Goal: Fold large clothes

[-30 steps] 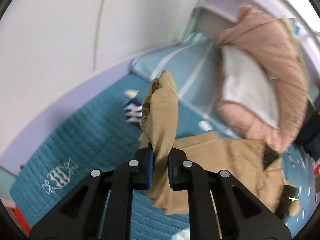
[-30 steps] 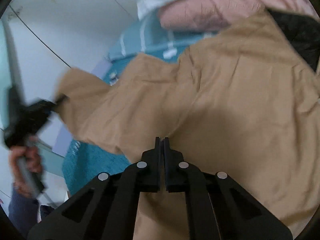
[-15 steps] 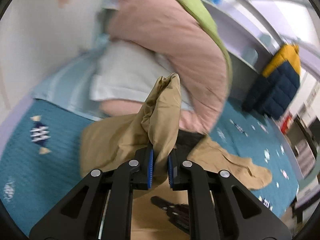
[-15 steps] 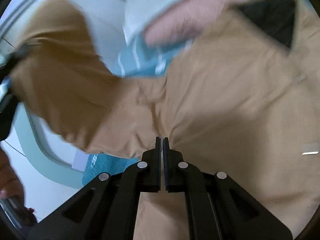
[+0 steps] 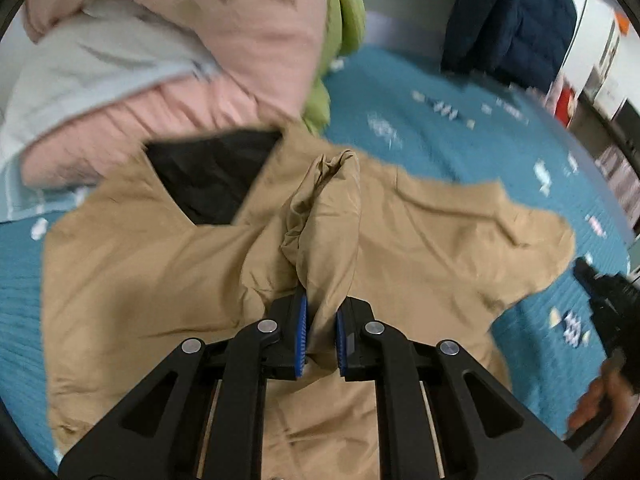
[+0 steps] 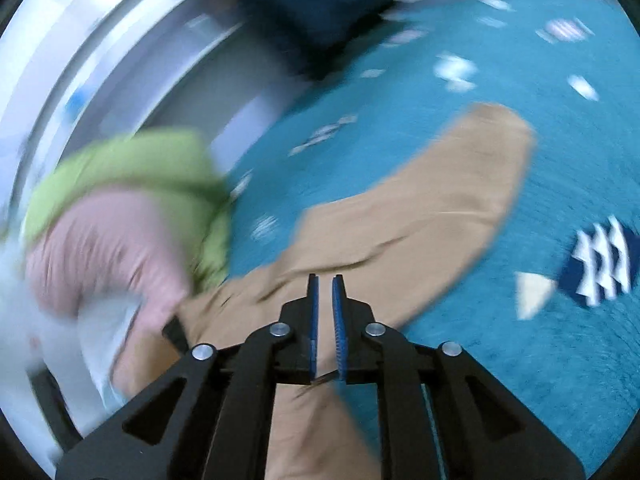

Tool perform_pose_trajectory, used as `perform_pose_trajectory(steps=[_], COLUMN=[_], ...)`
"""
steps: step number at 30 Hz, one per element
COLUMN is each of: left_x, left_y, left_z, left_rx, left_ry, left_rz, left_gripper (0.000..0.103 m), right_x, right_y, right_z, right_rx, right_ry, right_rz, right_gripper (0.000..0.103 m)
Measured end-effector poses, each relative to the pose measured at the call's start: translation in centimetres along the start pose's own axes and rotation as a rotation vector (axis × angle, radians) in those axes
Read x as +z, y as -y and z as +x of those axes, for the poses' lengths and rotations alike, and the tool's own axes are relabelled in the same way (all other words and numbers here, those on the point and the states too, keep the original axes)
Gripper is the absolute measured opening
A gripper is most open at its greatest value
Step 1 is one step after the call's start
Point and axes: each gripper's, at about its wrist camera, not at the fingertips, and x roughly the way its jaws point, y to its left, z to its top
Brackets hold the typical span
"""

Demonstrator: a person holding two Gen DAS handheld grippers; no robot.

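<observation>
left gripper (image 5: 320, 334): clamped on bunched sleeve of tan jacket (image 5: 132, 280), frame center | right gripper (image 6: 325, 320): fingers slightly apart, holding nothing, above jacket on teal bed (image 6: 520, 380)

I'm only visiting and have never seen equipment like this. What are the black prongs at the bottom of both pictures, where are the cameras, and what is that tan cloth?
There is no robot here. A person holds a two-fingered clamp in each hand, and a wide-angle camera on each clamp looks forward along its fingers, which is why both pictures curve. In the left-hand view, the left gripper is pinching a bunched fold of the tan garment, which lies spread on a teal bedspread. The right gripper shows at that picture's right edge. In the blurrier right-hand view, its blue pads stand slightly apart with no cloth visibly caught between them. A pink quilt and a navy jacket sit behind.
</observation>
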Motion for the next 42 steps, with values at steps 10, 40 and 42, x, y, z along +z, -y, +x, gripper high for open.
perform_pose_trajectory(steps=[10,40,42], left_x=[-2.8,-6.3,-6.0], left_y=[2.4,-8.6,-9.5], left_z=[4.3,2.8,1.0], left_rx=[0.038,-0.002,-0.132], left_ry=[-0.076,-0.181,-0.136], left_rz=[0.055,-0.205,-0.262], left_gripper=[0.022,0.087,0.087], right_x=[3.6,-0.2,-3.2], right_y=[9.5,-12.0,-16.5], right_z=[1.4,-1.2,-1.8], right_rx=[-0.08,0.291,0.355], right_ry=[0.034,0.149,0.127], right_rz=[0.239,-0.344,-0.489], right_gripper=[0.043,0.007,0.007])
